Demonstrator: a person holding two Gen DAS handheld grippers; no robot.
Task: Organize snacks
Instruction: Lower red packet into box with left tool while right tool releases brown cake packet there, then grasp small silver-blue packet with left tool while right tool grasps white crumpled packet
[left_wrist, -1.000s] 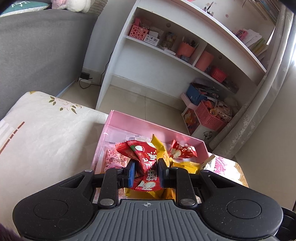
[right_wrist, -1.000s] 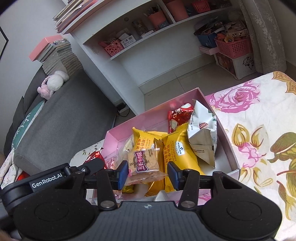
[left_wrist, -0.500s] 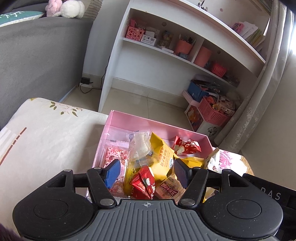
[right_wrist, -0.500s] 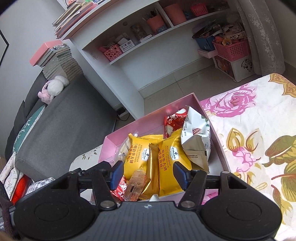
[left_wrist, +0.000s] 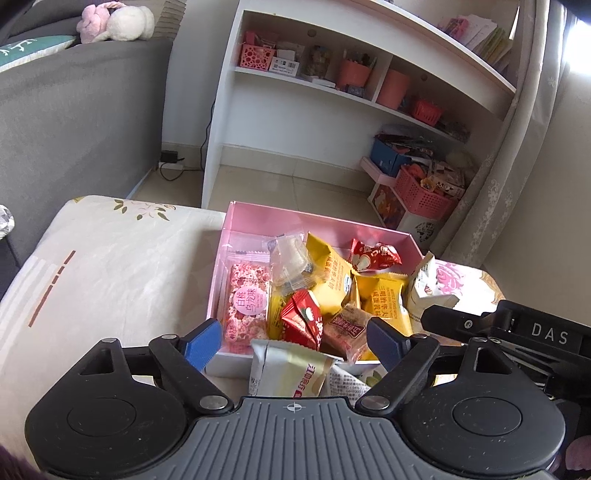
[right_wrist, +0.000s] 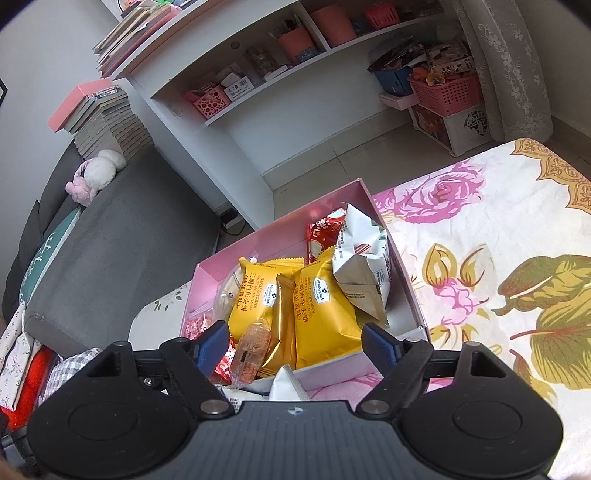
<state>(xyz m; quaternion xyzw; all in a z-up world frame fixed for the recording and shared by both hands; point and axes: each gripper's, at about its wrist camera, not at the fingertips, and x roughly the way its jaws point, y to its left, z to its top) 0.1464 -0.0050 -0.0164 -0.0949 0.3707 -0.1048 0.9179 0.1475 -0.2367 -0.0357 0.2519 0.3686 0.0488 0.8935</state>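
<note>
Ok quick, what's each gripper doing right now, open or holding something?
Left gripper: open, holding nothing, above the pink box.
Right gripper: open, holding nothing.

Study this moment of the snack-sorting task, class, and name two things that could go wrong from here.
1. The pink box is heaped: the red triangular packet and the brown packet lie on top near the front wall, so another drop could spill them.
2. A white packet lies outside the box, under the open left gripper. With the right gripper also open close by, both reaching could make them collide.
</note>
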